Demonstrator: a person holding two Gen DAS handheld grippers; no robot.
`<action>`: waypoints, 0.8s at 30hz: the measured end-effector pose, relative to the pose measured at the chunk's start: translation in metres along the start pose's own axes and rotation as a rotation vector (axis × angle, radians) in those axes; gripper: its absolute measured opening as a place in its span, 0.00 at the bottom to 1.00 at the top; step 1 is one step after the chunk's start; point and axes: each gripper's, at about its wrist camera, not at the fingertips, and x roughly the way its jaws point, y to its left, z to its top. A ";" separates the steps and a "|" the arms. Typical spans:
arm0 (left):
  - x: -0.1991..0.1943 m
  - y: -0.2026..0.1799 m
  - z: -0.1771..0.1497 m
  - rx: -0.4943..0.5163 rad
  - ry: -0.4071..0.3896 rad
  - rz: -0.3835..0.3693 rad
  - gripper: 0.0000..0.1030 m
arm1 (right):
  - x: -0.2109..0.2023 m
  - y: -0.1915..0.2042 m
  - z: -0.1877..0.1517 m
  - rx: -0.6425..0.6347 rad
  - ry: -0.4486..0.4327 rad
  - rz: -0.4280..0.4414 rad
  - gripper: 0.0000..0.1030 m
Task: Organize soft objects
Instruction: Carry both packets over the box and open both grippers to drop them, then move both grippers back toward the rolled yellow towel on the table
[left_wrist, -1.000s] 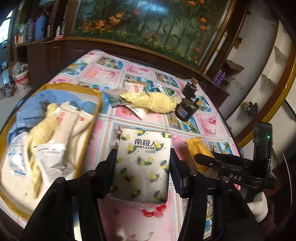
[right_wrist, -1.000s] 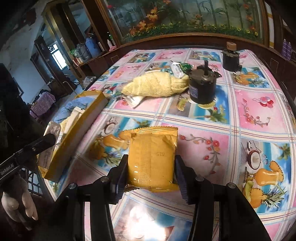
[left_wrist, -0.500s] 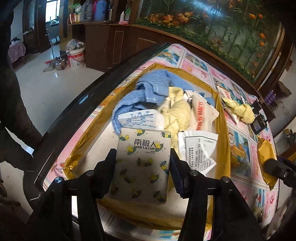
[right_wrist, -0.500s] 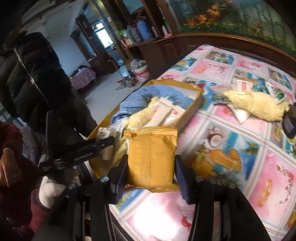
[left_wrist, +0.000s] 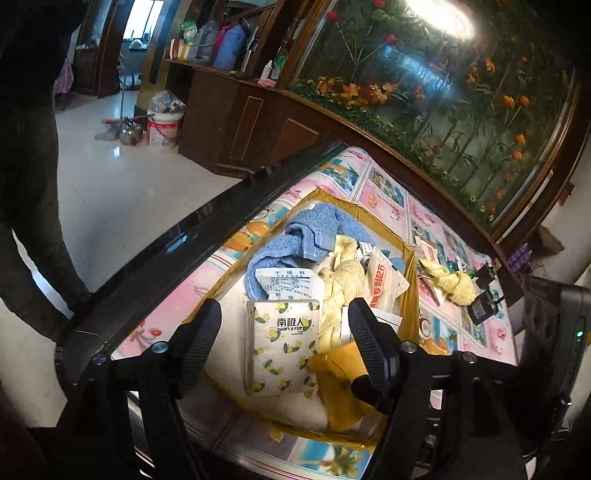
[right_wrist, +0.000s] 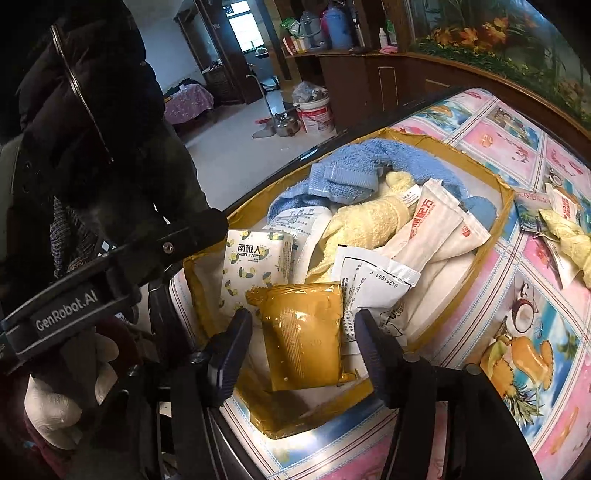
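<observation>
The lemon-print tissue pack (left_wrist: 282, 345) and the mustard-yellow pouch (right_wrist: 304, 338) lie side by side in the near end of the cardboard box (right_wrist: 495, 240), clear of any grip. We judge both as just deposited: our left gripper (left_wrist: 284, 332) and right gripper (right_wrist: 303, 341) each straddle their item with jaws spread wide. Both packs are flat, crinkled and pliable. Beyond them lie a blue towel (left_wrist: 314, 236) and yellow cloth (right_wrist: 369, 225).

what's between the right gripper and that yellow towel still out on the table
The cardboard box's right wall stands between them: the right gripper hangs open inside the box over the orange pouch, while the yellow towel lies outside on the tablecloth.
</observation>
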 end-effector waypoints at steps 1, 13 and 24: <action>-0.001 -0.006 0.000 0.019 -0.004 0.018 0.70 | -0.007 -0.002 -0.001 0.006 -0.019 -0.004 0.67; -0.013 -0.087 -0.022 0.316 -0.055 0.184 0.70 | -0.090 -0.097 -0.063 0.240 -0.155 -0.083 0.73; -0.018 -0.146 -0.045 0.446 -0.043 0.243 0.70 | -0.136 -0.154 -0.119 0.370 -0.226 -0.136 0.73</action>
